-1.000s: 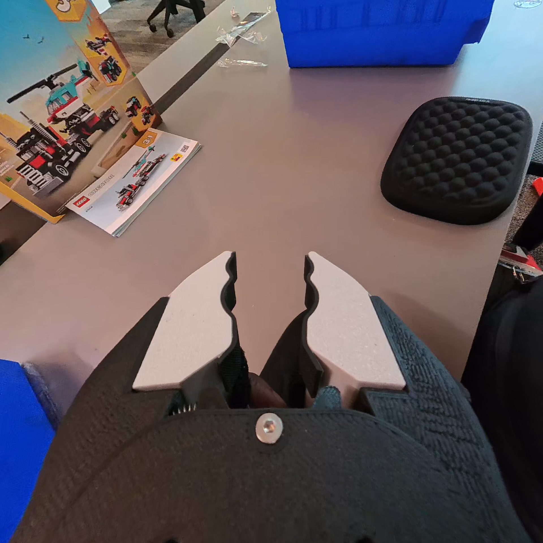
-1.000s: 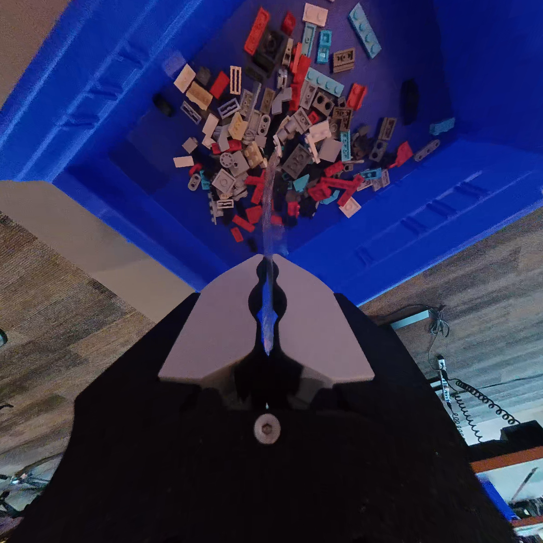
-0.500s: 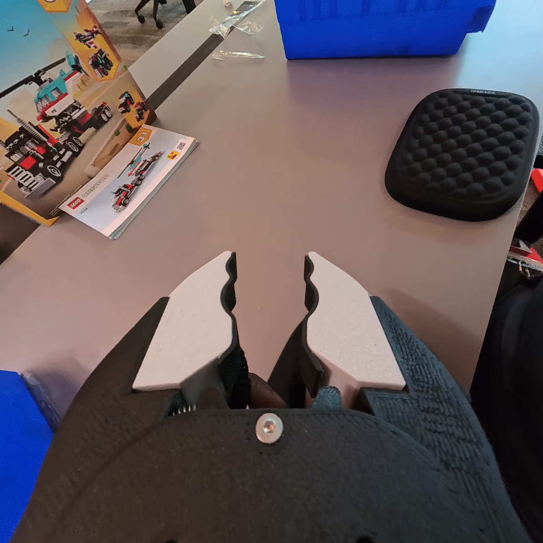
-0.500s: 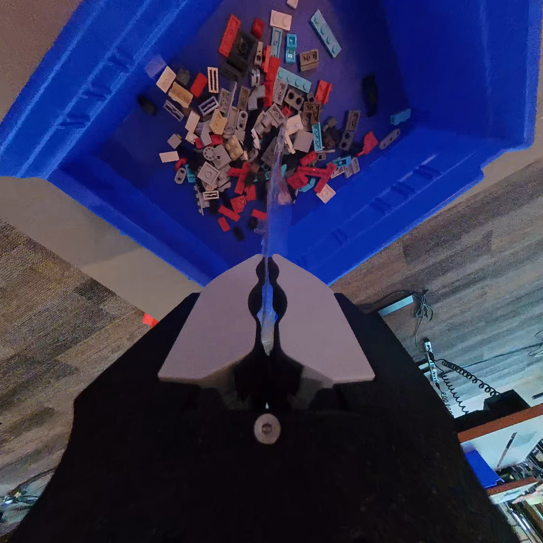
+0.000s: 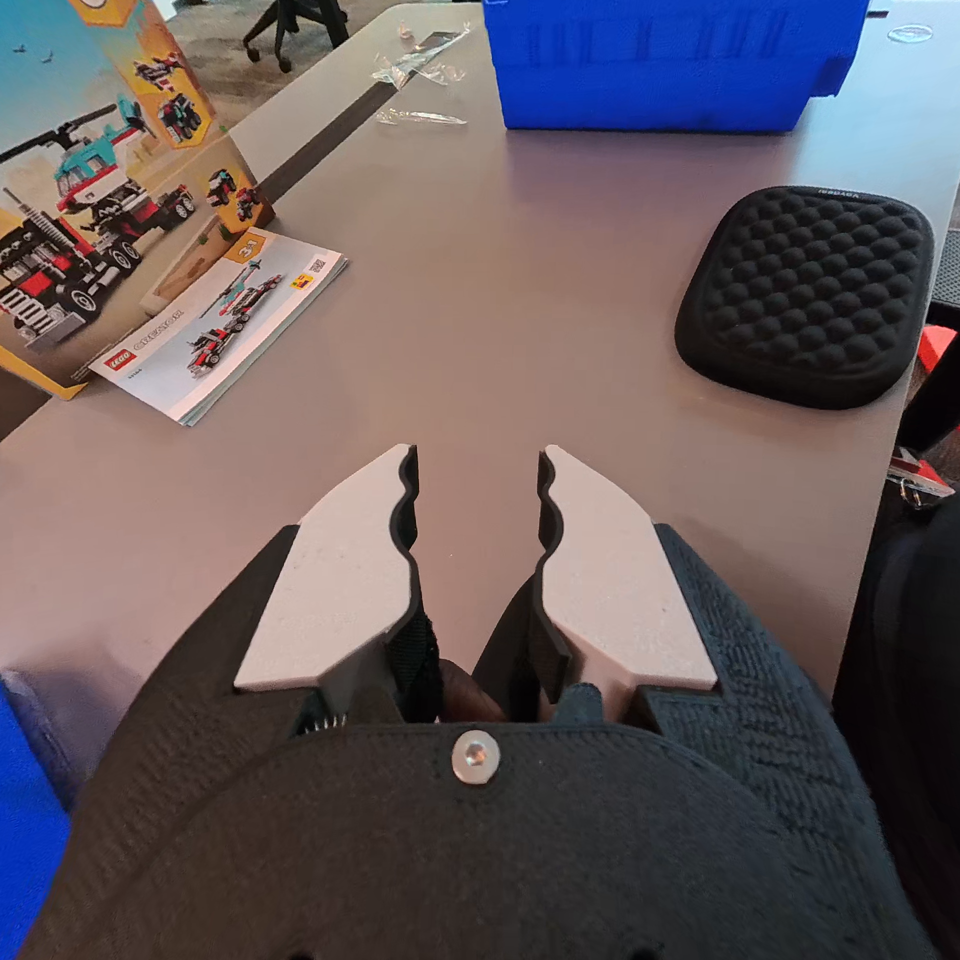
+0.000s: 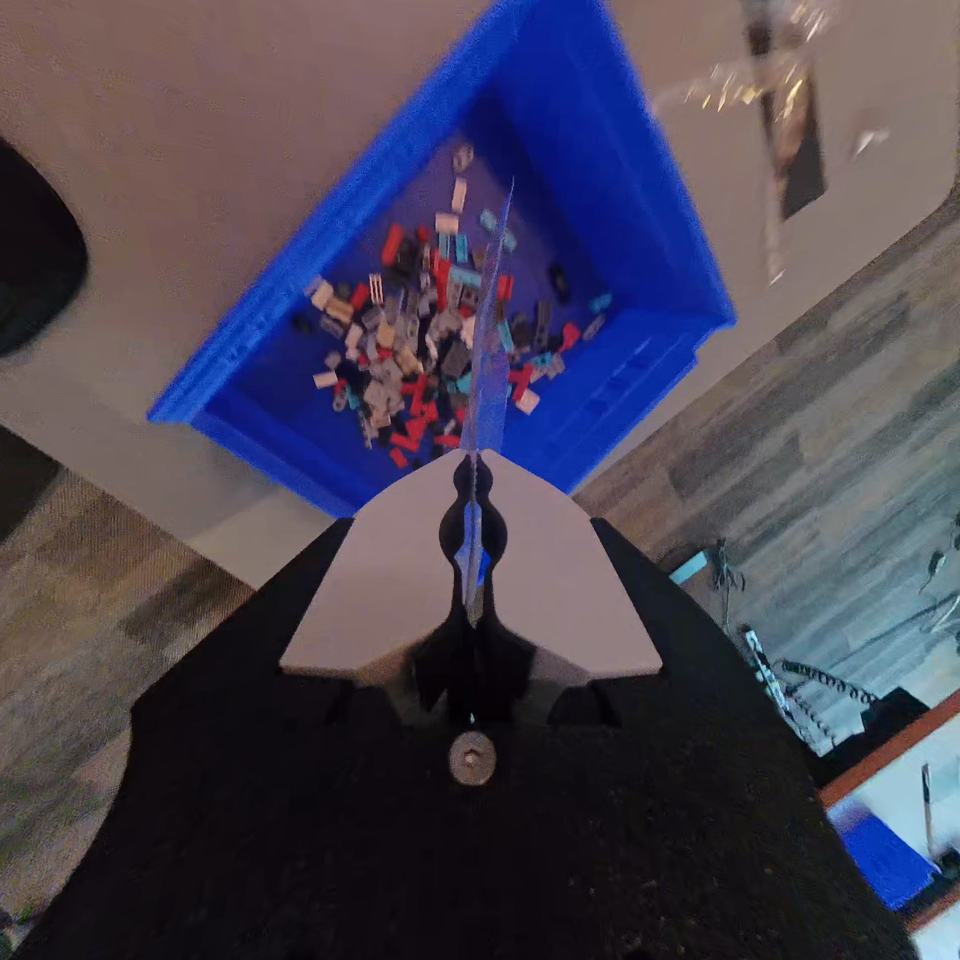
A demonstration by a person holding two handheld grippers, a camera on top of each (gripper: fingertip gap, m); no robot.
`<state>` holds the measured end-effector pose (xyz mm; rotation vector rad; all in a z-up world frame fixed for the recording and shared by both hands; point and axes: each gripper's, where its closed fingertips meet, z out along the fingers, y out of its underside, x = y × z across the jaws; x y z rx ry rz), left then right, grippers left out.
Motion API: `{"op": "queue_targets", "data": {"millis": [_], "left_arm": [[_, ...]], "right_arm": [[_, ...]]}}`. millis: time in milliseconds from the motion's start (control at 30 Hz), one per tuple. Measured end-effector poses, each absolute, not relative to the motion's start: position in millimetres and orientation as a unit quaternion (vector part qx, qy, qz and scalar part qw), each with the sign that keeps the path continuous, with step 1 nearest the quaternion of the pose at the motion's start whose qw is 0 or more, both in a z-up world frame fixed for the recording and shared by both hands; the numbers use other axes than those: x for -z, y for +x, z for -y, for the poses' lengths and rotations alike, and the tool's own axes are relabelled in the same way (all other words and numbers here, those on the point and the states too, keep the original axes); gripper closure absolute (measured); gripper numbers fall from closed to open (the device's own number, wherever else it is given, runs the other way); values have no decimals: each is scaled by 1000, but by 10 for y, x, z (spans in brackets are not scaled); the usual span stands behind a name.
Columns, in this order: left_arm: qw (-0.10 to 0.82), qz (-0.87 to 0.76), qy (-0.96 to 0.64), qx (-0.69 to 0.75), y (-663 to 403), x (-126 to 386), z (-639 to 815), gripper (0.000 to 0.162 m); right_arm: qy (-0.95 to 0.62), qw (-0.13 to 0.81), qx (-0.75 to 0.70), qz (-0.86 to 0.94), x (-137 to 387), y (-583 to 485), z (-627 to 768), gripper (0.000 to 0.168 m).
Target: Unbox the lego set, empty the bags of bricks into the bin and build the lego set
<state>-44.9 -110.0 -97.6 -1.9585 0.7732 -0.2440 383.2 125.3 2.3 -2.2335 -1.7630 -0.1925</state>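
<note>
Bricks (image 6: 415,353) are piled loose on the floor of the blue bin (image 6: 291,306), which is seen from above on the grey tabletop (image 5: 498,291). A clear plastic bag (image 6: 488,374), edge-on and apparently empty, is pinched between the pressed-together fingers of the right gripper (image 6: 474,453) above the bin. The left gripper (image 5: 477,450) is held spread over bare tabletop, nothing between its fingers. Lego box (image 5: 78,197) and instruction booklet (image 5: 223,322) are seen at left, black bumpy pad (image 5: 805,296) at right, plastic scraps (image 5: 421,67) near the bin.
</note>
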Motion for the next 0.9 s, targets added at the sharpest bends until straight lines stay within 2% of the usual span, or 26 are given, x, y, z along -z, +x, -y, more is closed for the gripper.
{"op": "queue_targets", "data": {"millis": [33,200,400,533,667,800,900], "left_arm": [[491,-315,-806,102,-458,973,1100,118],[497,-316,-802,94,-477,925,1119,118],[525,-291,-790,124,-412,849,1111,109],[558,-250,-772,174,-371,710,1016,99],[611,-167,-719,285,-313,364,861,89],[639,-114,-654,388,-173,119,758,86],[631,-104,-635,433,-34,80,720,86]], "right_arm": [[-770,191,52,607,-140,3683,-1226,168],[-702,393,-73,590,-623,2774,-788,168],[-603,485,-360,521,-579,1722,-19,168],[-525,477,-570,415,-411,1211,277,168],[-481,410,-727,268,-251,868,300,168],[-447,349,-804,177,-205,666,346,168],[-450,342,-809,163,-182,623,374,168]]}}
